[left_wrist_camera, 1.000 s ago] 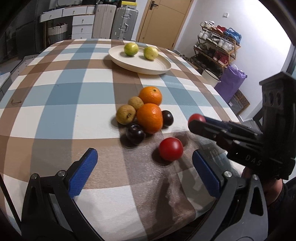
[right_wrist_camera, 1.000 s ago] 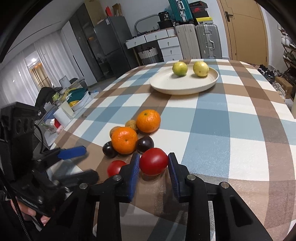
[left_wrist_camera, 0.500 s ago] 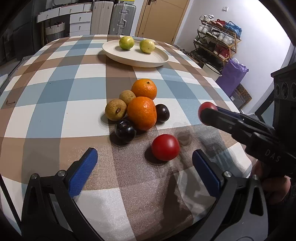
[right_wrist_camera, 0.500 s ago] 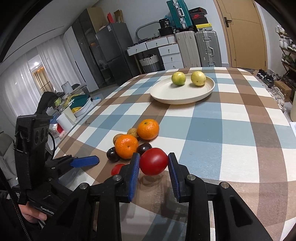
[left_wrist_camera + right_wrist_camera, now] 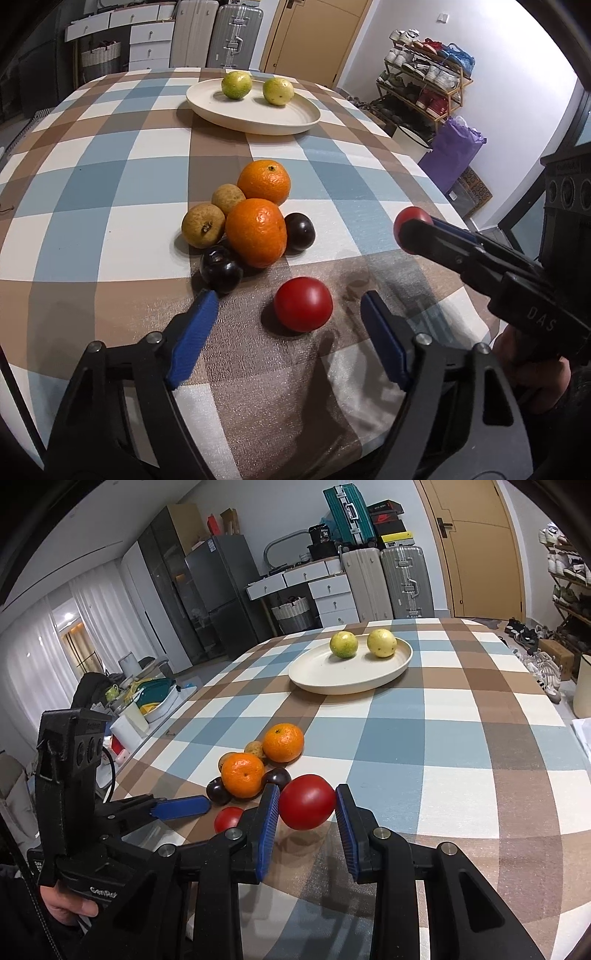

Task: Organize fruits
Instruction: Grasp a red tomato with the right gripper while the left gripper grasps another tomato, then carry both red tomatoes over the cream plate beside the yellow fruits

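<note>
A cream plate (image 5: 332, 681) holds two yellow-green citrus fruits (image 5: 344, 645) side by side. Nearer than the plate, two oranges (image 5: 263, 184), two tan longans (image 5: 202, 225) and two dark plums (image 5: 221, 268) cluster touching. One red tomato (image 5: 303, 303) lies just beyond them; another tomato (image 5: 306, 801) hangs lifted.

A table under a checked cloth (image 5: 110, 177) of blue, brown and white carries a cream plate (image 5: 255, 118) at the far end, and nearer a huddle of two oranges (image 5: 256, 232), two brown fruits (image 5: 203, 225), two dark plums (image 5: 221, 269) and one red tomato (image 5: 303, 303)
</note>
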The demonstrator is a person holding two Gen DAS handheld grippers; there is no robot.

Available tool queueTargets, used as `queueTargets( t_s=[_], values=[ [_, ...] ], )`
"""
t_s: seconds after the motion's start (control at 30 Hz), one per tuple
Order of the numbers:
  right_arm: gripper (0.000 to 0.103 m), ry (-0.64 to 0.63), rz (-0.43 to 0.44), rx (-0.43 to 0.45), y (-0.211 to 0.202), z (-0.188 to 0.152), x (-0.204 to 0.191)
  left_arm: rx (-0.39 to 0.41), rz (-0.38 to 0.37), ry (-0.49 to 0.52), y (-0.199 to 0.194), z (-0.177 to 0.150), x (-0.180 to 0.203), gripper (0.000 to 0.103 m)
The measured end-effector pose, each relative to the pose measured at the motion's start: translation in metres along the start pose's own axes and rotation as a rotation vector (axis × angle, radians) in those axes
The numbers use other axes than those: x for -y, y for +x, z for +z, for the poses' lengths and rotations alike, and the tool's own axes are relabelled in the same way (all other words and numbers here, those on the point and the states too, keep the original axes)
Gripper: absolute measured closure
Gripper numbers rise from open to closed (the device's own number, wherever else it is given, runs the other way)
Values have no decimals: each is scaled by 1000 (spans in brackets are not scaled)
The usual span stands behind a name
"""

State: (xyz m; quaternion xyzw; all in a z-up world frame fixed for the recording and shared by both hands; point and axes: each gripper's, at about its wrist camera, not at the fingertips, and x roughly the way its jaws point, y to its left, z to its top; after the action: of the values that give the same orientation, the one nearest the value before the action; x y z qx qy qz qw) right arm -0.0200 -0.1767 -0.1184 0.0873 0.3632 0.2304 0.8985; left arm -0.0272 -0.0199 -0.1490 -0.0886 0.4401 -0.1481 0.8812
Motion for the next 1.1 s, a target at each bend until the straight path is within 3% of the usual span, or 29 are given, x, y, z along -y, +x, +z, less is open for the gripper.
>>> queueTargets(
  t_s=[0.33, 0.73, 1.1],
  values=[
    [71, -8, -22, 17, -3, -2, 0, -10, -24, 19, 3, -3, 6, 74],
    [71, -11, -13, 38, -8, 0, 2, 23, -51, 27, -10, 2, 8, 74],
    [71, -6, 51, 37, 4, 28, 4, 48, -94, -8, -23, 43, -10, 74]
  ],
)
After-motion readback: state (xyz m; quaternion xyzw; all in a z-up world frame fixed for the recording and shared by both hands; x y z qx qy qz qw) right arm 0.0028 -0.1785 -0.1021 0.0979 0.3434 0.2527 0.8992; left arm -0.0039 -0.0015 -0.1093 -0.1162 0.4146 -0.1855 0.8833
